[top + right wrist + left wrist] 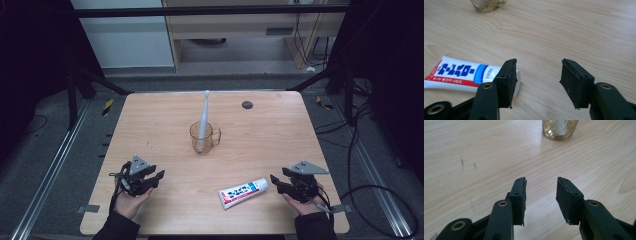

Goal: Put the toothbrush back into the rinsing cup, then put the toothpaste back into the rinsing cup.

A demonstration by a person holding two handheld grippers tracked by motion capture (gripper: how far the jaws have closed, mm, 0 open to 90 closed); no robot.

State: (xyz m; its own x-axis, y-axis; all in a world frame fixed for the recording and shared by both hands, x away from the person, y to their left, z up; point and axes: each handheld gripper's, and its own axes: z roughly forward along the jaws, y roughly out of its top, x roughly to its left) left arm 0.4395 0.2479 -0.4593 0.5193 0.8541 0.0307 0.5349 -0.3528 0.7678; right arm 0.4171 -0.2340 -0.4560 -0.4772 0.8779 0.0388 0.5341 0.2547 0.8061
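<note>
An amber glass mug (203,138) stands mid-table with a white electric toothbrush (204,114) upright in it. The mug's base (560,129) shows at the top of the left gripper view, and again as the mug (488,5) in the right gripper view. A white, blue and red toothpaste tube (243,192) lies flat near the front edge. My left gripper (159,177) hovers open at the front left, nothing between its fingers (520,197). My right gripper (274,181) is open at the front right, just right of the tube's cap end (464,73); its left jaw overlaps the cap in that view.
The light wooden table (150,120) has a small dark round disc (247,104) near its far right. Dark scuff marks (462,161) mark the wood ahead of the left gripper. Cables trail on the floor to the right of the table.
</note>
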